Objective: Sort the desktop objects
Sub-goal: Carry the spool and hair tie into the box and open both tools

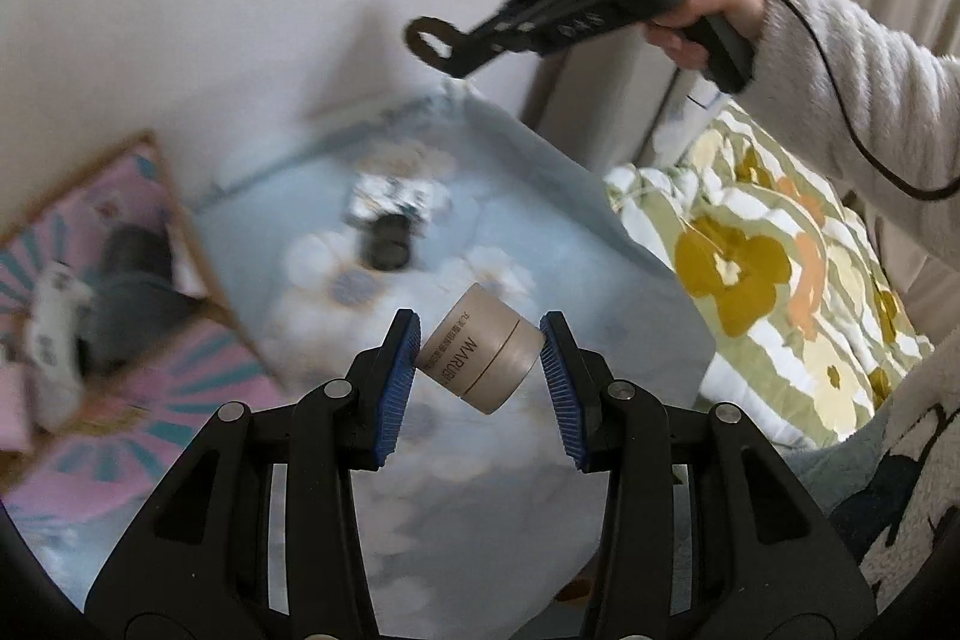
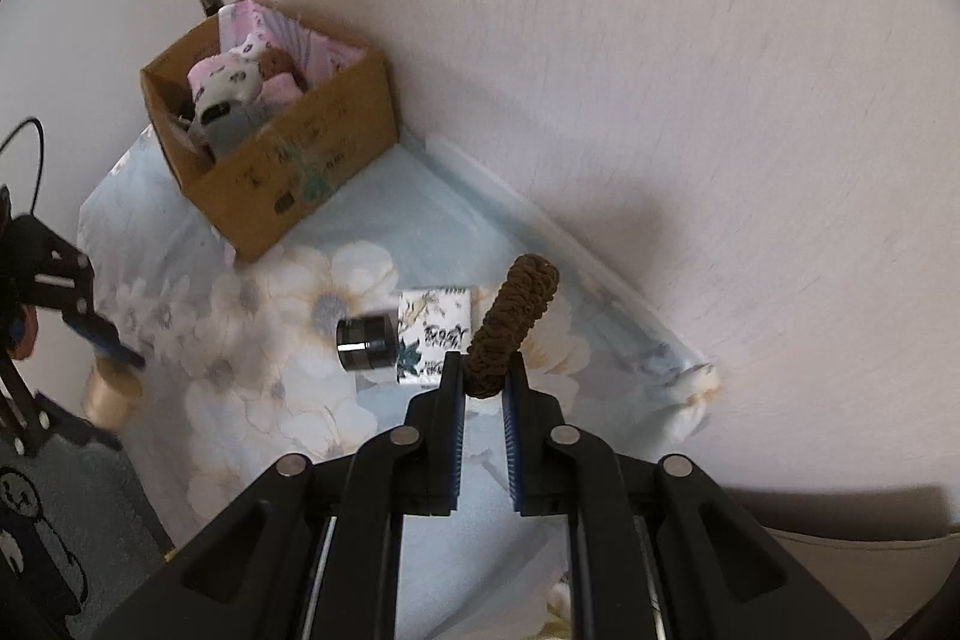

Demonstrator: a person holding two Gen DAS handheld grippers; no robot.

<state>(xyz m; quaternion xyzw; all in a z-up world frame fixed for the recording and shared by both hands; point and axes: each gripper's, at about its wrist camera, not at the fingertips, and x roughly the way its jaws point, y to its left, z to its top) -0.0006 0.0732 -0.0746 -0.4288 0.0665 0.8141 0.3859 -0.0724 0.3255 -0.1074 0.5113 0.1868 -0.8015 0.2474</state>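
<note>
We see the left gripper (image 1: 479, 361) pinching a tan cylindrical jar (image 1: 483, 355) crosswise between its blue pads (image 1: 399, 364), the jar tilted with its printed side toward the left pad and held above the floral tablecloth (image 1: 528, 196). The right gripper (image 2: 483, 382) has its jaws pressed nearly together on the lower end of a brown braided hair tie (image 2: 513, 325), which stands up and leans away from the fingers. Taking the cardboard box (image 2: 300, 166) as our landmark, it sits against the wall in the far corner of the cloth-covered table, filled with pink and white soft items and something grey. In front of the box, nearer the right gripper, a black round jar (image 2: 365, 343) lies on its side, touching or just beside a white patterned packet (image 2: 435, 334); the hair tie hangs just beyond that packet, away from the box. In the left wrist view the box (image 1: 180, 244) is smeared by motion, so we can only say its contents look pink, grey and white. A flowered quilt (image 1: 768, 280) lies past the table edge, on the side away from the box.
</note>
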